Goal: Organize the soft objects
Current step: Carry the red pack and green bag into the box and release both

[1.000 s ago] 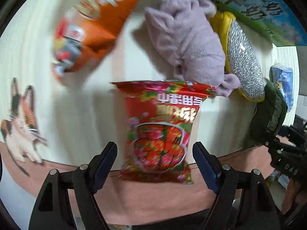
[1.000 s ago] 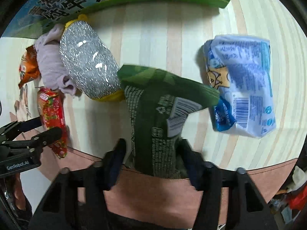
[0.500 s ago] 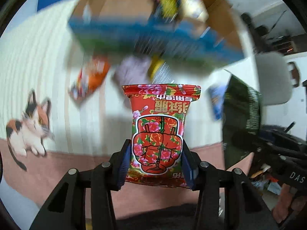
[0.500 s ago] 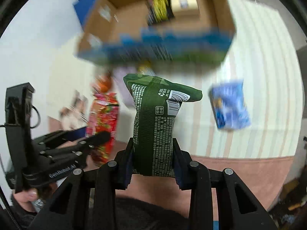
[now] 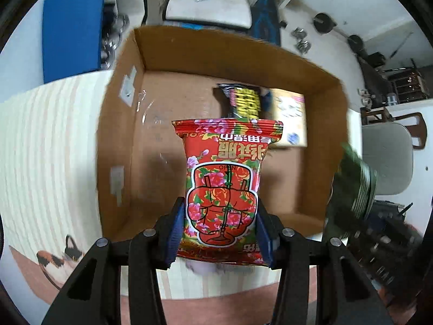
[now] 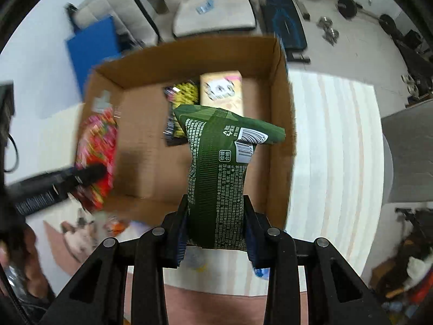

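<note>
My left gripper (image 5: 220,226) is shut on a red flowered snack packet (image 5: 224,181) and holds it over the near edge of an open cardboard box (image 5: 116,135). My right gripper (image 6: 216,230) is shut on a dark green packet (image 6: 216,168), also held above the box (image 6: 281,140). The green packet shows blurred at the right of the left wrist view (image 5: 354,189). The red packet (image 6: 96,149) and left gripper show at the left of the right wrist view. A black-and-yellow packet (image 5: 245,103) and a beige tissue pack (image 5: 291,116) lie in the box.
The box stands on a striped table mat (image 6: 335,140) with a cat picture (image 5: 58,254). A grey chair (image 5: 387,157) is at the right. A blue panel (image 5: 71,27), a white chair and dumbbells on the floor lie beyond the table.
Both grippers closed on their packets, lifted them off the table and carried them up over the open box. The remaining soft items have dropped below the view.
</note>
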`<state>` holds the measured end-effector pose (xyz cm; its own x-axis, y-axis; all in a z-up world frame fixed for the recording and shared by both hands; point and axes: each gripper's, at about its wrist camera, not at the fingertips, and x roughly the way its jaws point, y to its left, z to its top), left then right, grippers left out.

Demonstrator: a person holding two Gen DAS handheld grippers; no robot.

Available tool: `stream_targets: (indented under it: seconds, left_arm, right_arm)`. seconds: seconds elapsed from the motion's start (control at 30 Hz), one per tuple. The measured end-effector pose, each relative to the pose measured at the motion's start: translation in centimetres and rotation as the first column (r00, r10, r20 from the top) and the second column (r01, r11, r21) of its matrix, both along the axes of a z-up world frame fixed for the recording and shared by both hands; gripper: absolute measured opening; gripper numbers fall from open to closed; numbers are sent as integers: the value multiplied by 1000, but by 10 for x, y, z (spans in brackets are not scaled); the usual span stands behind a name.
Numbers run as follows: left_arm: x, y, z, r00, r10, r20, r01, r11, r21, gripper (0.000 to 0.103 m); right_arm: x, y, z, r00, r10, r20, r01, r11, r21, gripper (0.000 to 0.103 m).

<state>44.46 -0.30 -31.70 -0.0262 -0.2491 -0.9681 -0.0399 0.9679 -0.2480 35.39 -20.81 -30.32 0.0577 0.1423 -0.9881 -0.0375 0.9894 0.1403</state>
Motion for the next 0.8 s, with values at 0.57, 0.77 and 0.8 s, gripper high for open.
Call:
stream_targets:
  seconds: [0.57,0.77,0.8]
  left_arm:
    - [88,-19,-114,990,-60,-128,80,984,159,45]
    - [84,-22,-113,989,-92,-119,112,979,172,45]
    - [84,-20,-113,988,-95,-118,115,978,172,45]
  right_arm:
    - [38,28,-129,980,-10,-201,-13,993,-115,36]
    - [37,21,-145,974,-19,-225,-8,993,-120,36]
    - [34,17,-147,974,-23,-228,-5,993,-118,36]
